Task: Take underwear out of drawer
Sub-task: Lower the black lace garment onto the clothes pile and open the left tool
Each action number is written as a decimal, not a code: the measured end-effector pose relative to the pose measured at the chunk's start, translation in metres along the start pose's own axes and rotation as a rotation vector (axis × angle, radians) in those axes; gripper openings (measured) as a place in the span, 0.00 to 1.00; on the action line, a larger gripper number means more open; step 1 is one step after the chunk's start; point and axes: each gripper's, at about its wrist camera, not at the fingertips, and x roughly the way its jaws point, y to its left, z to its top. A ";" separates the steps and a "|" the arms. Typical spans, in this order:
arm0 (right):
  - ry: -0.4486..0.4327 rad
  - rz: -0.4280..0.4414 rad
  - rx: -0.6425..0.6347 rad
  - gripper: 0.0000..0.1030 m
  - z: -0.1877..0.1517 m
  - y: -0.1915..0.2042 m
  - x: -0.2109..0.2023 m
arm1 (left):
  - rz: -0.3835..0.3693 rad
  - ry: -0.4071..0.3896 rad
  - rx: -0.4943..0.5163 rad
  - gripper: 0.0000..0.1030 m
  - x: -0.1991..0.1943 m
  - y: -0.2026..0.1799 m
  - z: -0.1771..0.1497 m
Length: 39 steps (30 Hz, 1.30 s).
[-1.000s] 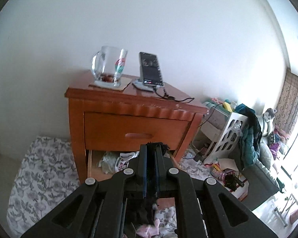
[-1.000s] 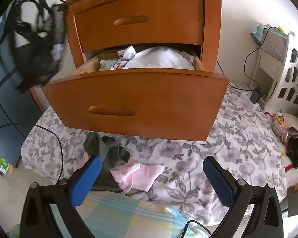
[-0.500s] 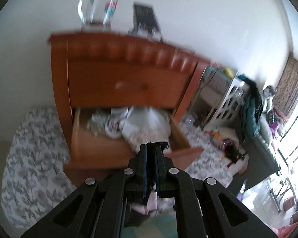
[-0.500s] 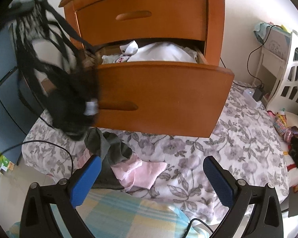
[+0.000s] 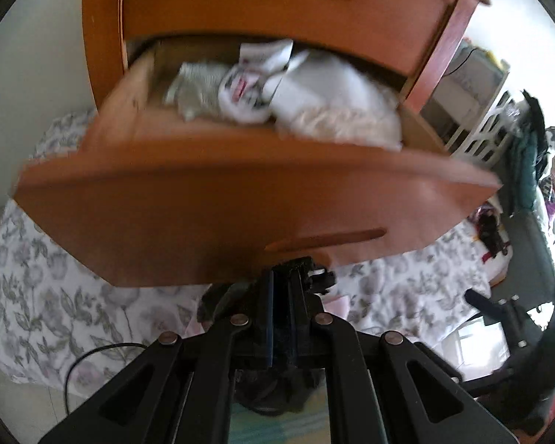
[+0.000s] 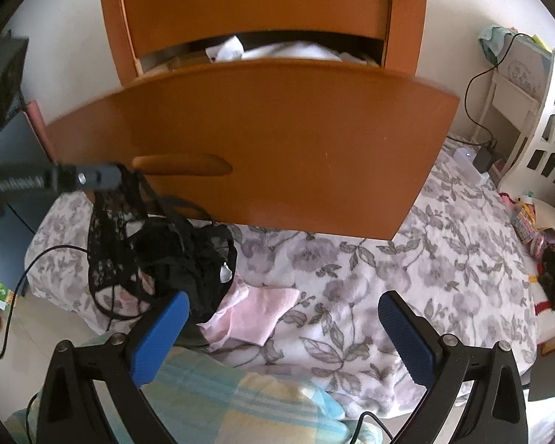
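the black lace underwear is already out of the drawer: the left gripper has its fingers pressed together on the top edge of the fabric, and in the right wrist view the garment hangs from those closed tips and bunches onto the floral blanket just in front of the drawer's front panel. its lower folds touch a pink garment lying on the blanket, so other pieces look to have been set here too, though that is a judgement from the pile alone. the right gripper hovers low over the same spot with its blue pads well apart and nothing between them. the drawer stands pulled out, and the left wrist view shows it holding more laundry, a white bundle and a greyish piece beside it, blurred so that what they are cannot be told. this piece seems all but finished: what remains is to let the lace go onto the pile. if the task means every piece, the drawer's remaining contents are left to pull out, and the free right gripper is well placed for that.
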 end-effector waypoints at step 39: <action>0.166 -0.143 0.040 1.00 0.024 0.004 0.053 | -0.064 0.100 0.181 0.70 0.079 0.007 -0.029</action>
